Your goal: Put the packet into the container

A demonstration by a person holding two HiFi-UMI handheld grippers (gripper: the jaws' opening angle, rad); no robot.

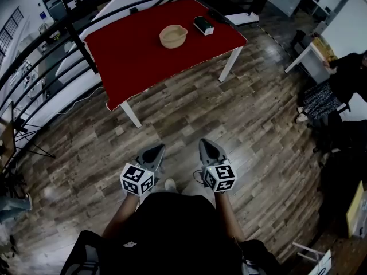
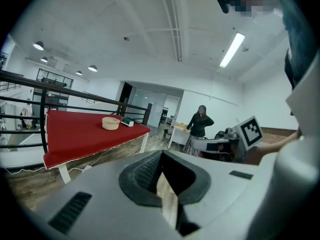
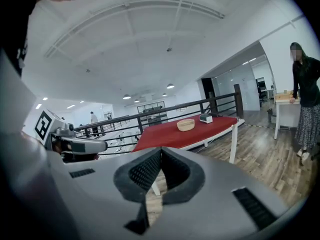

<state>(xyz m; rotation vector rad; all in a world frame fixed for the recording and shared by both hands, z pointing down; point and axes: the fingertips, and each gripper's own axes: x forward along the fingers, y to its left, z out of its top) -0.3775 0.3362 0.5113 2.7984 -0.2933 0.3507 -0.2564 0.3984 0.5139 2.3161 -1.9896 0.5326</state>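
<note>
Packet point(image 1: 203, 26) lies on the red table point(image 1: 132, 56), far ahead of both sets of fingertips and well out of their reach. It sits just beside the container point(image 1: 173, 36), on the side toward the right fingers. It is apart from the container and not inside it. The container stands upright with its open top facing up, so it can take the packet from above.

We carry the left gripper point(image 1: 156, 151) and the right gripper point(image 1: 207, 148) side by side, low in front of the body. Both point forward and slightly down toward the table, and bare wood floor point(image 1: 229, 113) lies between the tips and the table legs. On each gripper the fingers are pressed together at the tips with nothing between them. Only floor shows through the slot behind the pads.

Judgement: this is the approach, and no grasp has begun. We take the closed, empty fingers and the parallel carry as a neutral travel posture, since nothing is within reach.

Next, as we judge it, we need to close the distance and spread one pair of fingers. The right pair looks the better choice because the packet lies on its side. The task itself is not yet started.
</note>
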